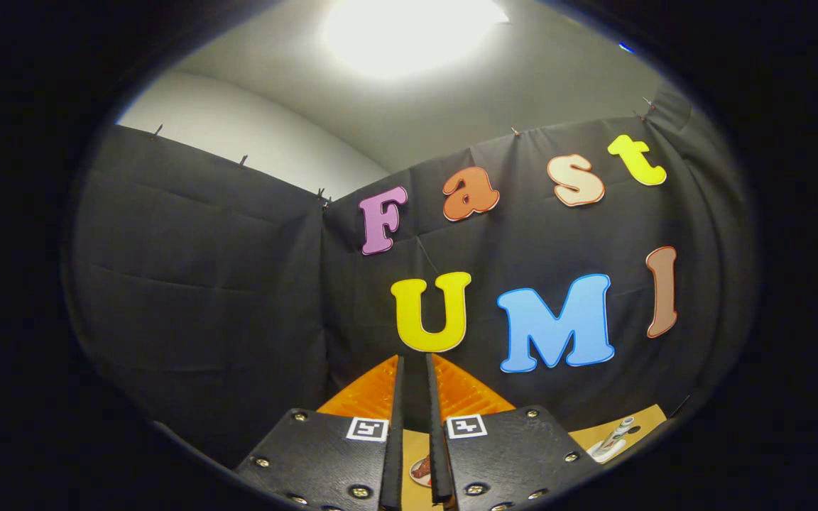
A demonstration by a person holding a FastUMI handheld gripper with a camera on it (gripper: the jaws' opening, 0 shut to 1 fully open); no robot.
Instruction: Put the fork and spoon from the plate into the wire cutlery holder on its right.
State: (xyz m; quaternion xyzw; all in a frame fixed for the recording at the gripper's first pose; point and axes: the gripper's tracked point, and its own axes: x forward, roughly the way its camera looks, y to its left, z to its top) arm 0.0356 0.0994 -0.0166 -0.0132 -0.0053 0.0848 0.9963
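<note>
The gripper (415,369) is raised and pointed at the booth's wall (238,284), well above the table (629,426). Its two fingers stand nearly together with only a narrow slot between them, and nothing is caught in that slot, so the jaws read as clenched on nothing.

Taking the fingers as the landmark: below them, seen through the slot, lies a small piece of a white plate (421,472) with something reddish-brown on it. What that is, I cannot tell. To the right of the fingers, on a strip of the table, lies a pale object (611,440) with light stems or handles pointing up and away; it is too small to say whether it is the cutlery holder, the fork or the spoon.

Progress can hardly be judged. No fork or spoon is in the grip, and neither can be made out for certain on the plate or in a holder. My judgement is that the gripper is between steps, either before the first pick or after a drop.
</note>
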